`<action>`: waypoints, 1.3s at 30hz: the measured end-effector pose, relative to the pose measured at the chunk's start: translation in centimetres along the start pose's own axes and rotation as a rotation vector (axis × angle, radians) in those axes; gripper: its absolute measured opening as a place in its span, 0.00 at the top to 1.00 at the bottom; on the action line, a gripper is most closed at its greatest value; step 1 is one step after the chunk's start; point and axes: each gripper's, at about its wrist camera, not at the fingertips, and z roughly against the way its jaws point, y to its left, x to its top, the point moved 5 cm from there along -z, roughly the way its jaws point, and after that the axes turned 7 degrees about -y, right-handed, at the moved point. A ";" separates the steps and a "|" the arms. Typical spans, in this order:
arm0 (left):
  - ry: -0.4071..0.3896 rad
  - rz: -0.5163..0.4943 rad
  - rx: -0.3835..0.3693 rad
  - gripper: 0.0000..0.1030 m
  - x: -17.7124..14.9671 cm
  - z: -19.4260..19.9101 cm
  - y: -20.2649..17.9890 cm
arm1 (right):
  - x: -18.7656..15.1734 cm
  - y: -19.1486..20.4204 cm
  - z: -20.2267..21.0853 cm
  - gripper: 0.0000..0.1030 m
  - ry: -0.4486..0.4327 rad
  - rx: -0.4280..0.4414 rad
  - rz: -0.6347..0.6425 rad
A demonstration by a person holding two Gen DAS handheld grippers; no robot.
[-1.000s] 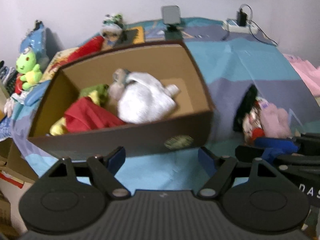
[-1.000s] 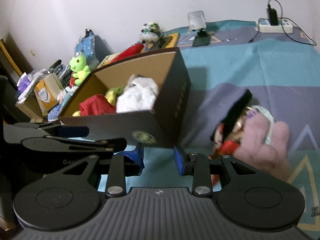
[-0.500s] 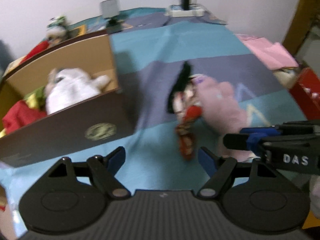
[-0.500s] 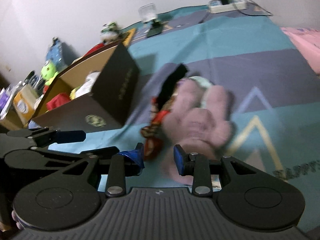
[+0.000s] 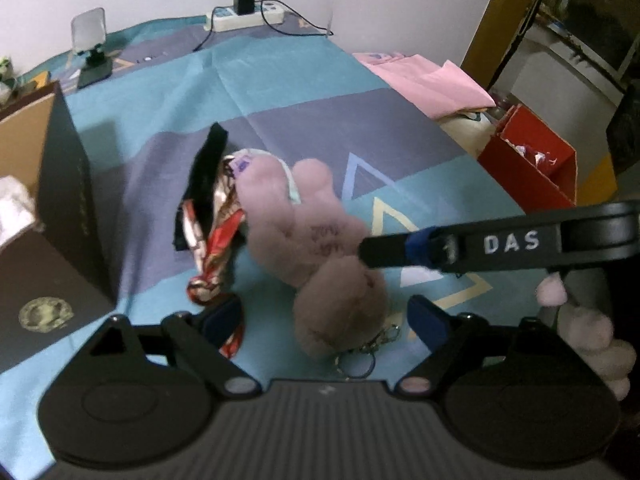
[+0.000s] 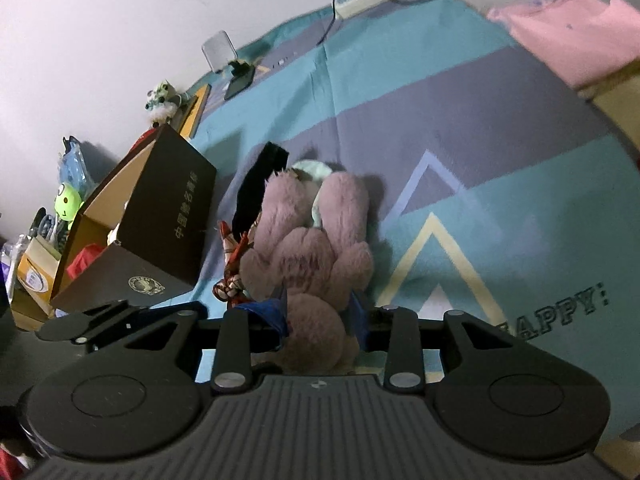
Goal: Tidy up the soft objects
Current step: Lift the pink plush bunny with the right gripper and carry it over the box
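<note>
A pink plush toy (image 5: 304, 232) (image 6: 308, 256) lies on the blue patterned bedspread (image 5: 280, 92), its keyring (image 5: 360, 356) at the near end. A red-and-white patterned cloth (image 5: 212, 248) (image 6: 232, 276) and a black cloth (image 5: 208, 176) (image 6: 256, 192) lie against its left side. My left gripper (image 5: 326, 316) hovers over the toy's head. Its jaws are opening wide and touch nothing. My right gripper (image 6: 316, 314) (image 5: 368, 248) straddles the toy's neck. Its narrow jaws are opening slightly, with fur filling the gap.
A dark cardboard box (image 5: 60, 184) (image 6: 176, 216) stands left, holding a white plush (image 5: 12, 204) and red cloth (image 6: 84, 260). A power strip (image 5: 248, 16) and phone stand (image 5: 90, 40) sit by the wall. Pink fabric (image 5: 432, 80) and a red box (image 5: 532, 160) lie right.
Both grippers swung away from the box to the right and sank toward the pink plush. The left jaws widened. The right fingers now straddle the plush.
</note>
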 end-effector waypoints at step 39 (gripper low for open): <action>-0.228 -0.207 -0.206 0.56 4.6 7.5 0.0 | 2.9 8.7 5.1 0.85 -0.246 0.027 0.037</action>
